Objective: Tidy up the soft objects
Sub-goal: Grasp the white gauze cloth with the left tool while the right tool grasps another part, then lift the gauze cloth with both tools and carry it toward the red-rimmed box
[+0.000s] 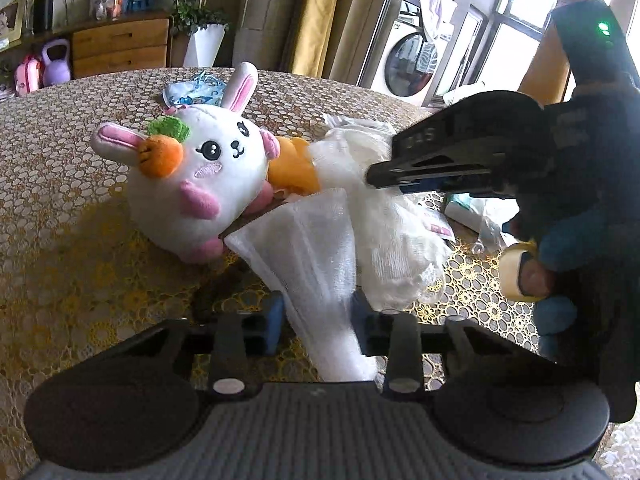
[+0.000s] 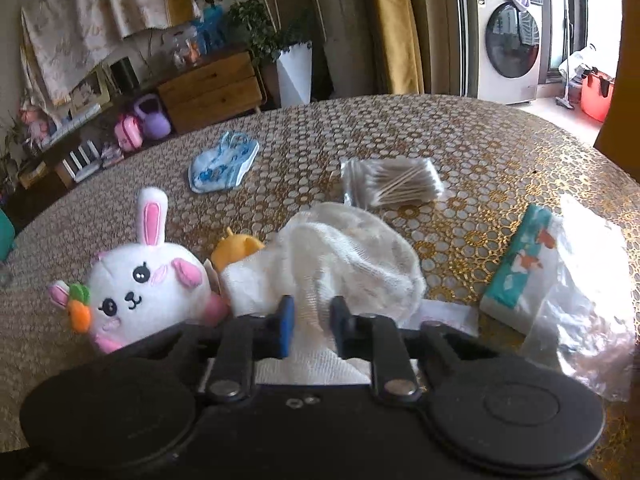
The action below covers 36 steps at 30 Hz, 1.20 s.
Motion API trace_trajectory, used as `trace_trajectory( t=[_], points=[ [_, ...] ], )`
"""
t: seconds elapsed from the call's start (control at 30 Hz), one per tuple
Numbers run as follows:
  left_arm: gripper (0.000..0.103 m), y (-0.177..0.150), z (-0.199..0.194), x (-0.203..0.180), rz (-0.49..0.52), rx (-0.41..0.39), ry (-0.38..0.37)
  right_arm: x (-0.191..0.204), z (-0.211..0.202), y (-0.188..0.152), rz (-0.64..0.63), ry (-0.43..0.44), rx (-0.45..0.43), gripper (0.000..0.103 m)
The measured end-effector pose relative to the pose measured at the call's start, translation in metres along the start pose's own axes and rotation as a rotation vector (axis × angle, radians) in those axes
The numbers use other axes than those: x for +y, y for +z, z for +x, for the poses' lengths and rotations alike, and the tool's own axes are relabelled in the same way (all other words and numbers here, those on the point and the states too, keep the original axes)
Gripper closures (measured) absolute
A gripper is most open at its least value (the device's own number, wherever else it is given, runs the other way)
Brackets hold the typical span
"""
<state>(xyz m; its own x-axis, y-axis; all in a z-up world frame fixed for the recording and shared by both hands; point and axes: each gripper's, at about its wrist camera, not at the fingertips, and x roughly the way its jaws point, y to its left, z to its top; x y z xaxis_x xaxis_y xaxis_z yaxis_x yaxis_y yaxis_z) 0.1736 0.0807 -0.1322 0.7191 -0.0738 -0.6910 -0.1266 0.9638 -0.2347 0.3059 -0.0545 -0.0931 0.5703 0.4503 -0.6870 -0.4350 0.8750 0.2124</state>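
A white mesh bag [image 2: 344,264] lay on the table [image 2: 480,136] beside the bunny plush [image 2: 148,292], an orange toy [image 2: 236,250] at its mouth. Left gripper [image 1: 320,320] and right gripper [image 2: 312,316] each pinched the mesh, angled downward.

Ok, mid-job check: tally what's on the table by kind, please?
Plush toys: 2, white bunny and orange plush
White mesh cloth: 1, gripped by both grippers
Blue patterned fabric: 1
Cotton swab packs: 1
Tissue packs: 1
Clear plastic bags: 1
Total: 7
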Motion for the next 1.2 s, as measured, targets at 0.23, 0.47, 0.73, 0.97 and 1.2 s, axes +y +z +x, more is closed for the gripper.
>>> trace_trajectory(
  t=[0.23,0.47,0.73,0.97,1.2],
  points=[
    [0.080,0.004,-0.009,0.001,0.010,-0.014,0.012,-0.008,-0.023,-0.002,0.010,-0.004,-0.054,0.101],
    [0.085,0.007,-0.027,-0.003,0.030,-0.039,-0.008,-0.010,-0.066,-0.002,-0.009,0.016,-0.144,0.101],
    [0.085,0.012,-0.054,-0.018,0.078,-0.074,-0.036,-0.017,-0.127,-0.005,-0.023,0.022,-0.240,0.102],
    [0.085,0.023,-0.080,-0.039,0.145,-0.103,-0.058,-0.036,-0.184,-0.004,-0.018,-0.002,-0.326,0.102],
    [0.085,0.038,-0.100,-0.075,0.229,-0.108,-0.100,-0.063,-0.237,0.000,-0.016,-0.067,-0.405,0.102]
  ],
)
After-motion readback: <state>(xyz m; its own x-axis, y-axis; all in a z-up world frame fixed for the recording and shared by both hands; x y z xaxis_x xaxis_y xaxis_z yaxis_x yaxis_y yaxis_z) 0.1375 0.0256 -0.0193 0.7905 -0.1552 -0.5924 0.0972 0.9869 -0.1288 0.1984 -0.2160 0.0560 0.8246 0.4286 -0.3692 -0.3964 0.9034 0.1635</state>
